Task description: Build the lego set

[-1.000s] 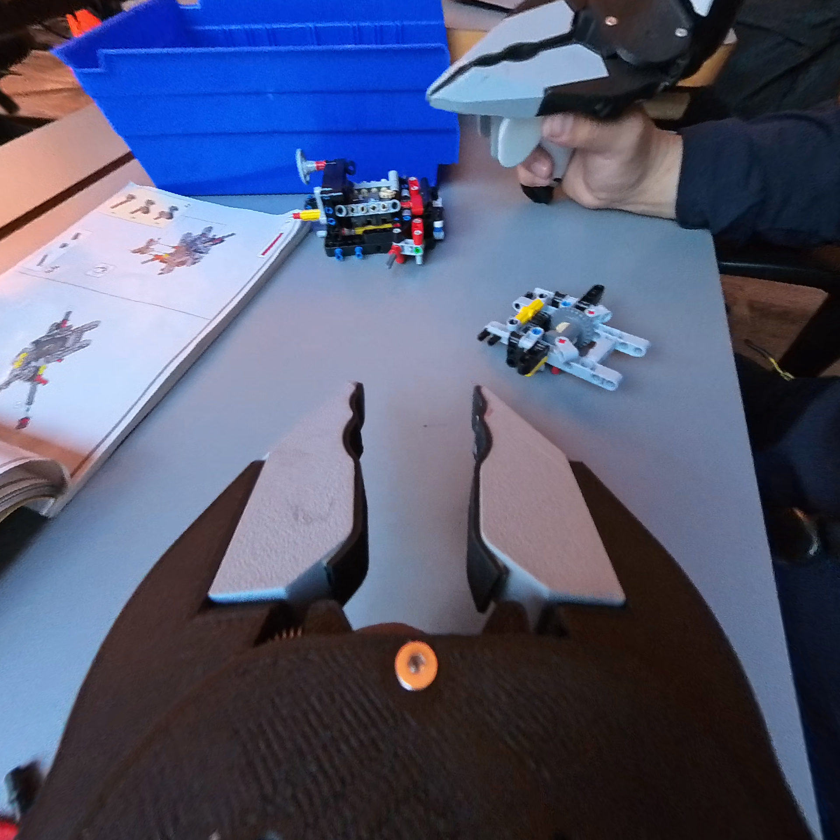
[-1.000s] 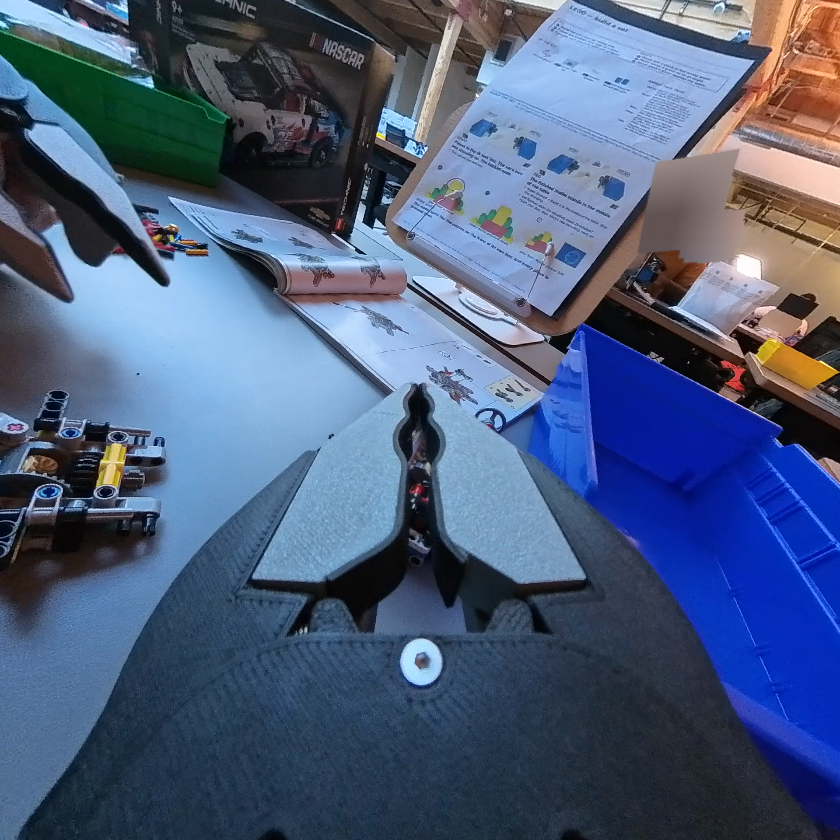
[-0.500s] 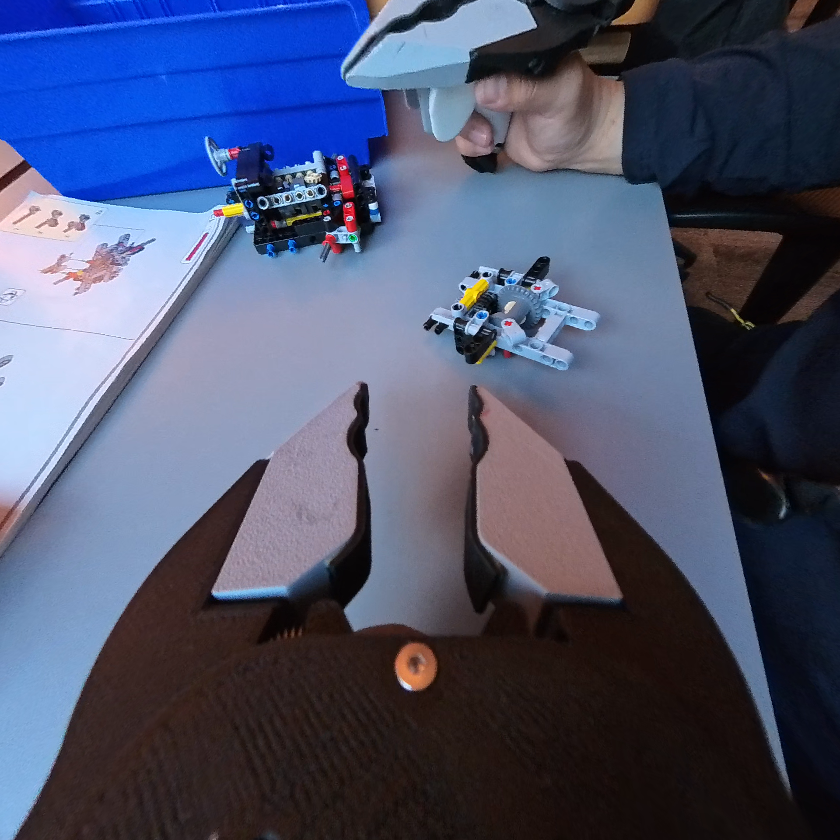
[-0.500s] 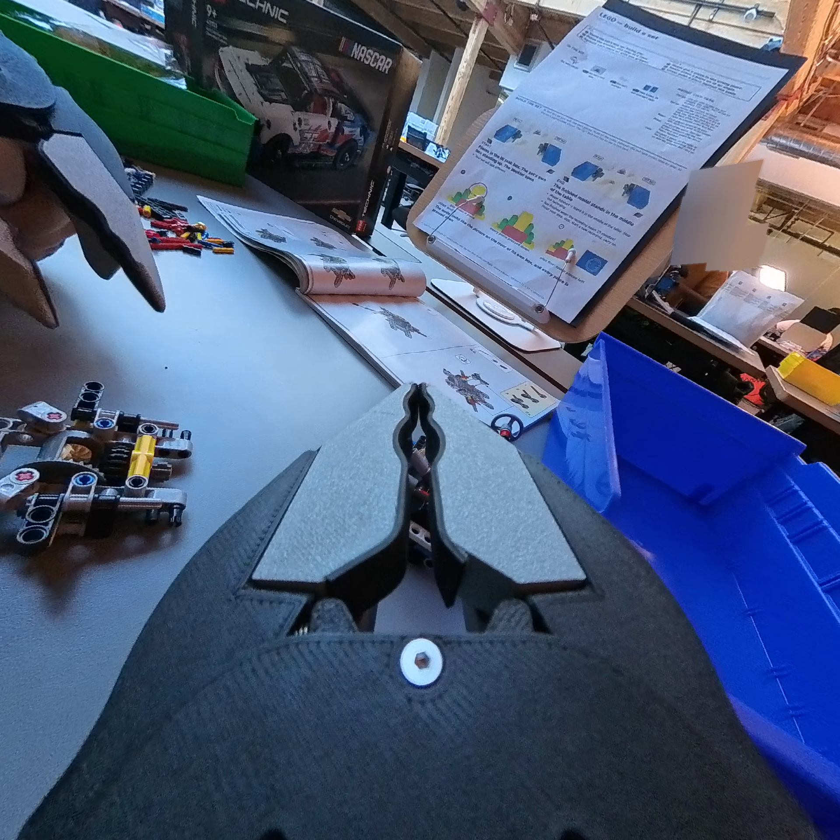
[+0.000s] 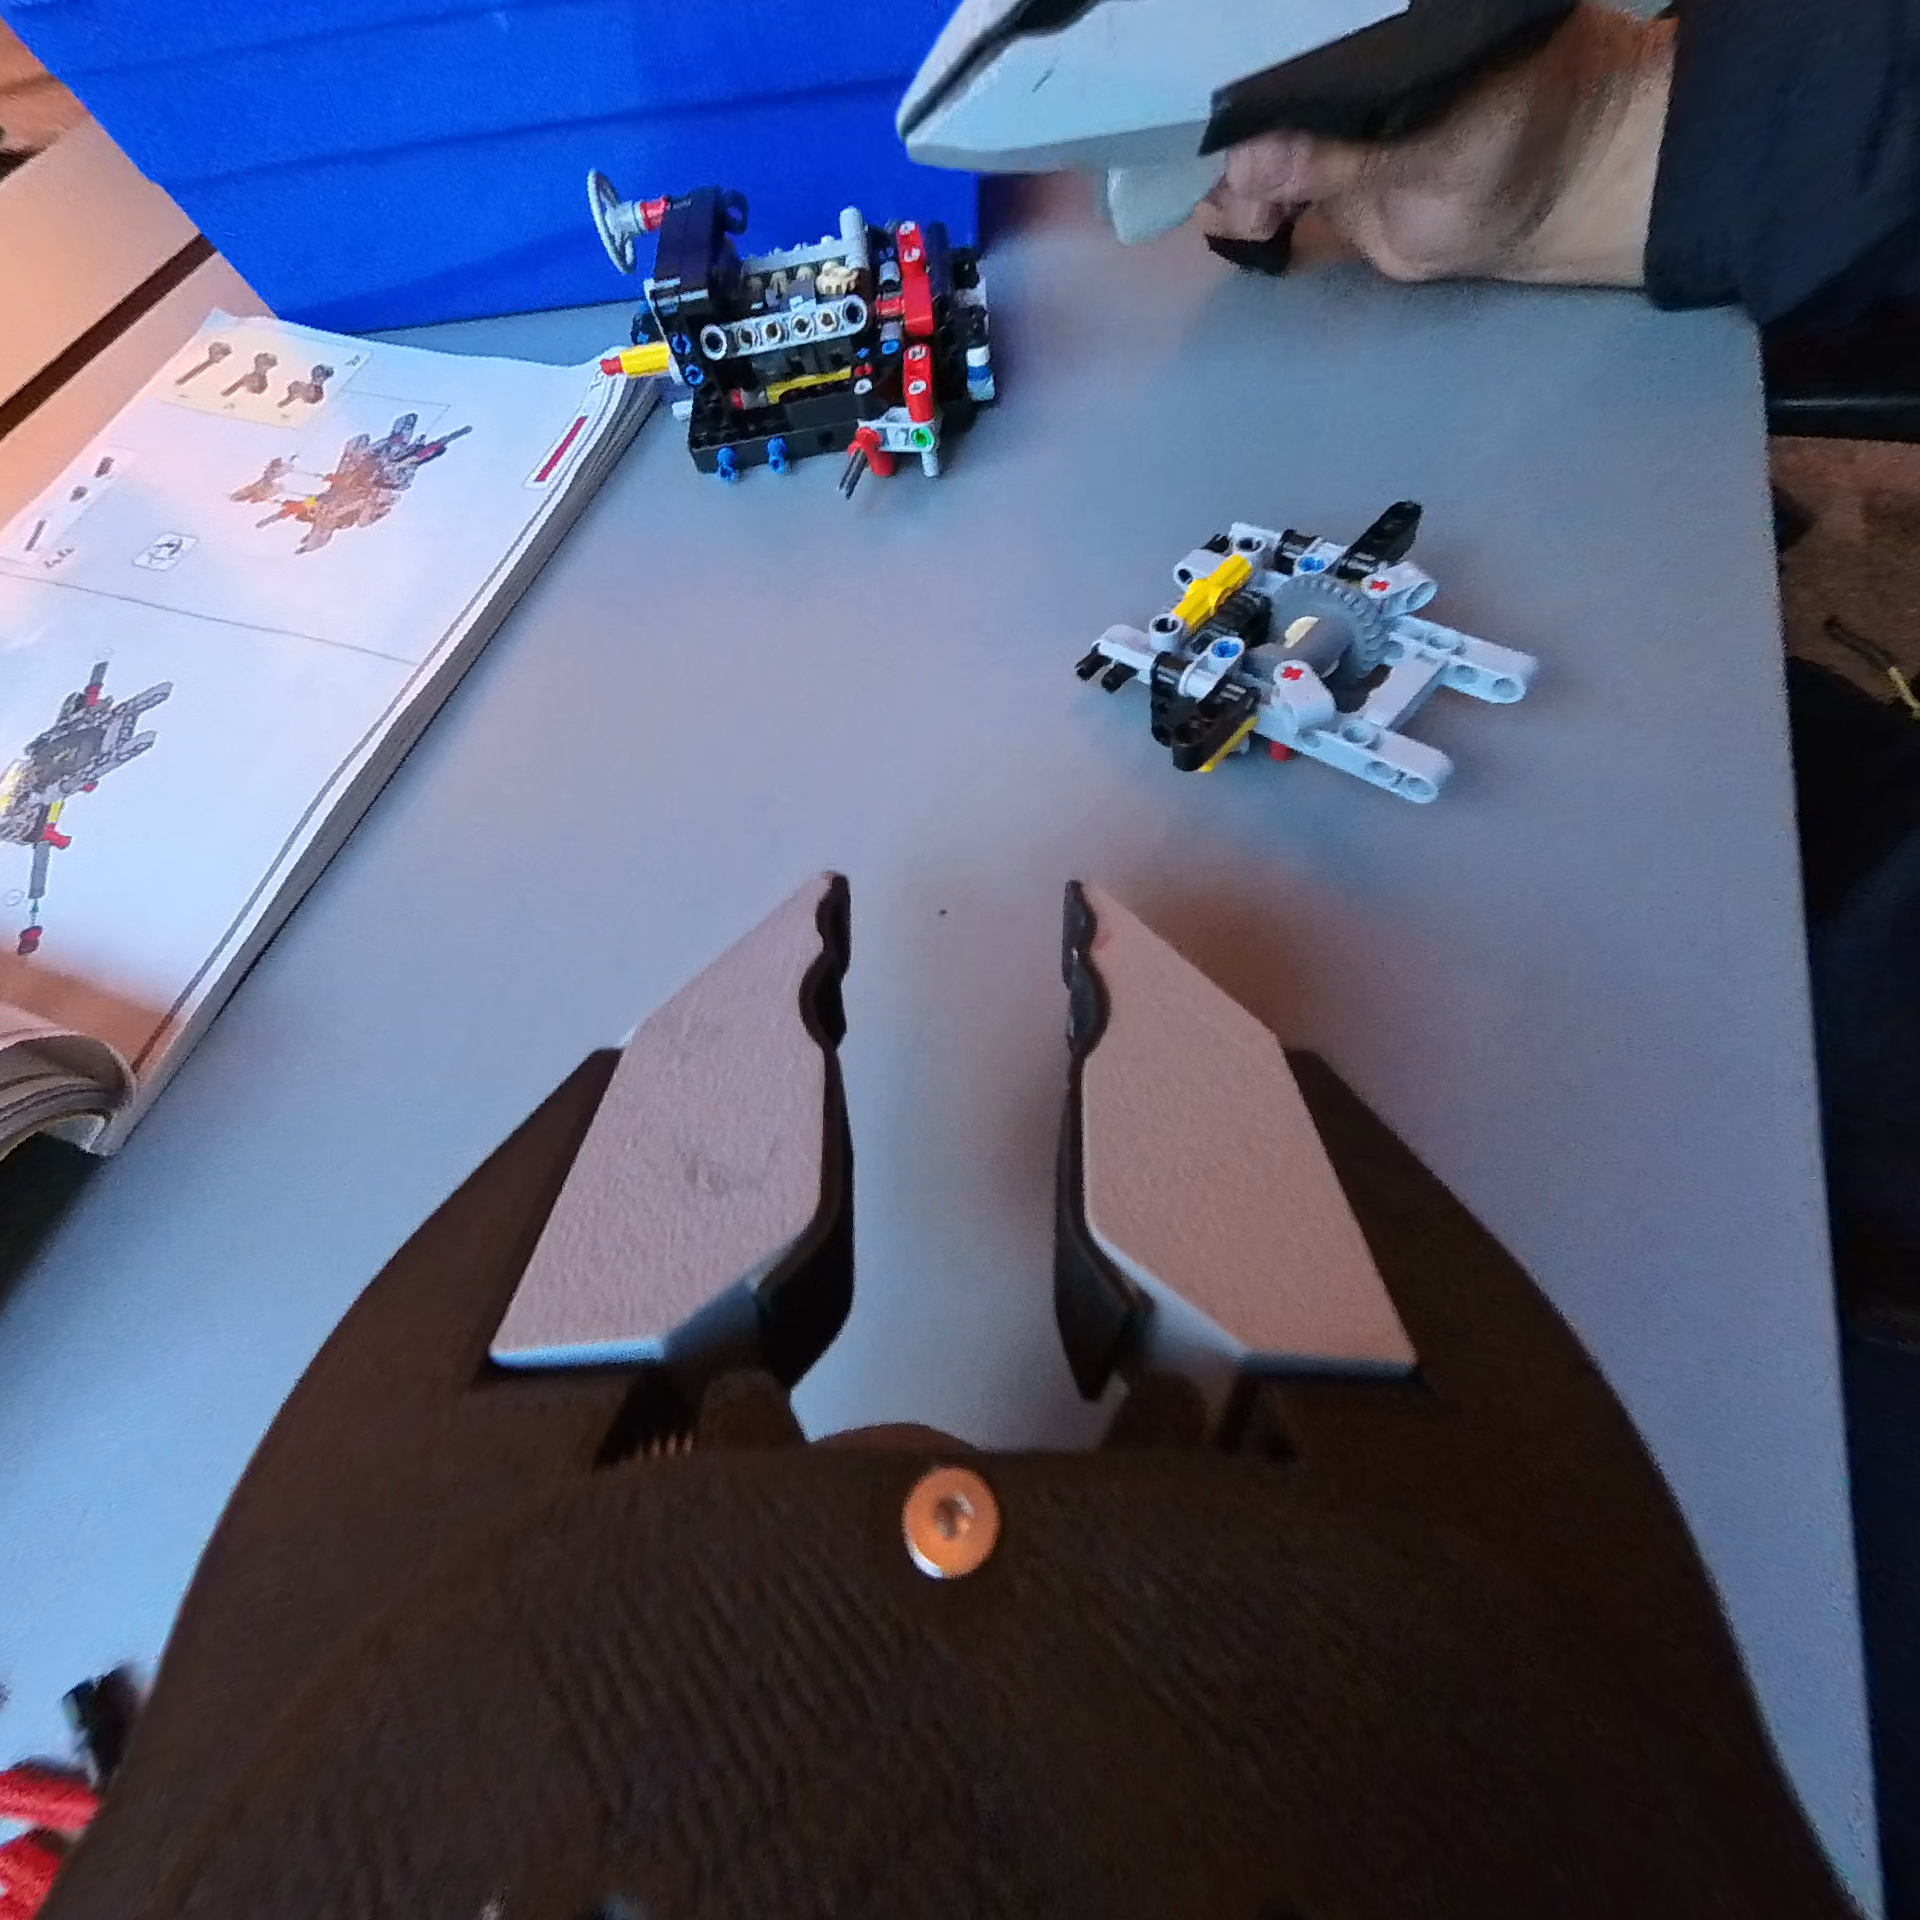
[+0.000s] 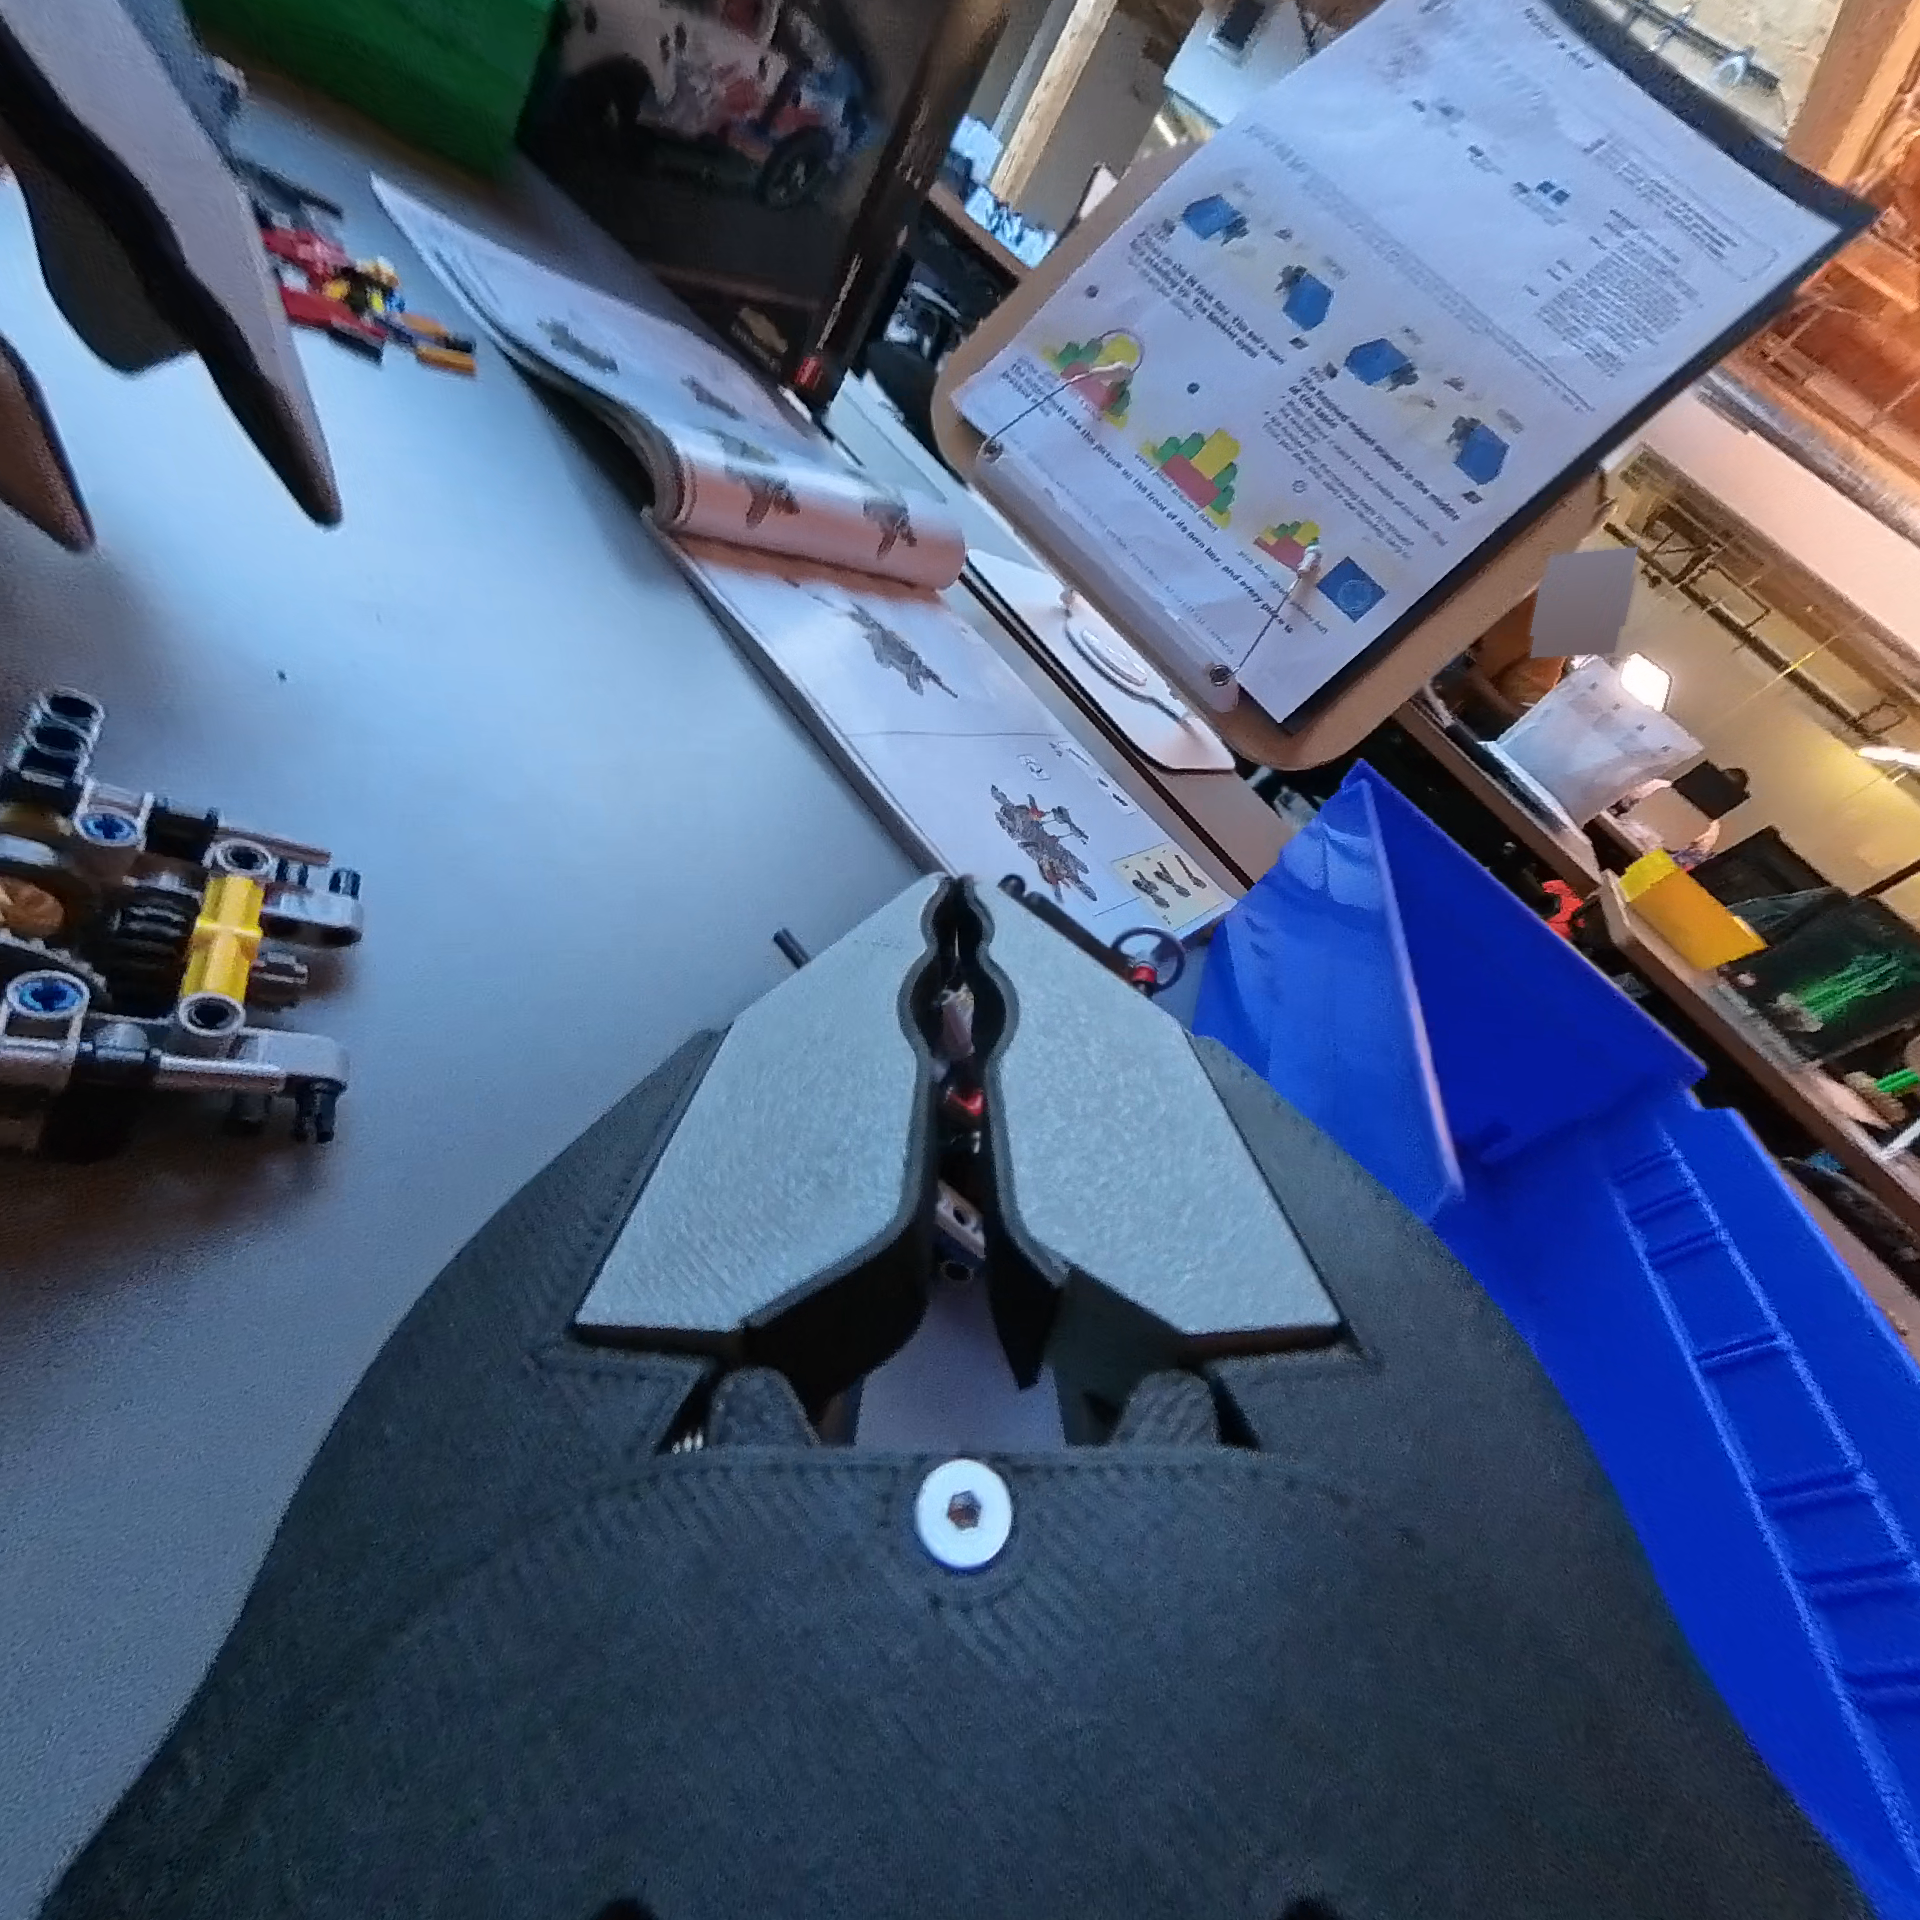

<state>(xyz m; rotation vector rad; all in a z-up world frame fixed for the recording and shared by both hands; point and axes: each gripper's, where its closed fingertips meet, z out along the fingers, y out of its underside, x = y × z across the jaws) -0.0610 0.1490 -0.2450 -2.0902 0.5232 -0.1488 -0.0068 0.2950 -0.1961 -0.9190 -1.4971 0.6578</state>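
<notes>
left gripper (image 5: 951,894) open, grey assembly (image 5: 1304,649) ahead-right

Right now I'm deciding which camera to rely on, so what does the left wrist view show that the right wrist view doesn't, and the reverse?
Only the left wrist view shows the black and red brick assembly whole, standing by the blue bin, and the hand gripping the right gripper.

Only the right wrist view shows the printed sheet on a stand, the dark product box, the green bin and loose bricks.

Both show the grey table, the open booklet, the grey gear assembly and the blue bin.
</notes>
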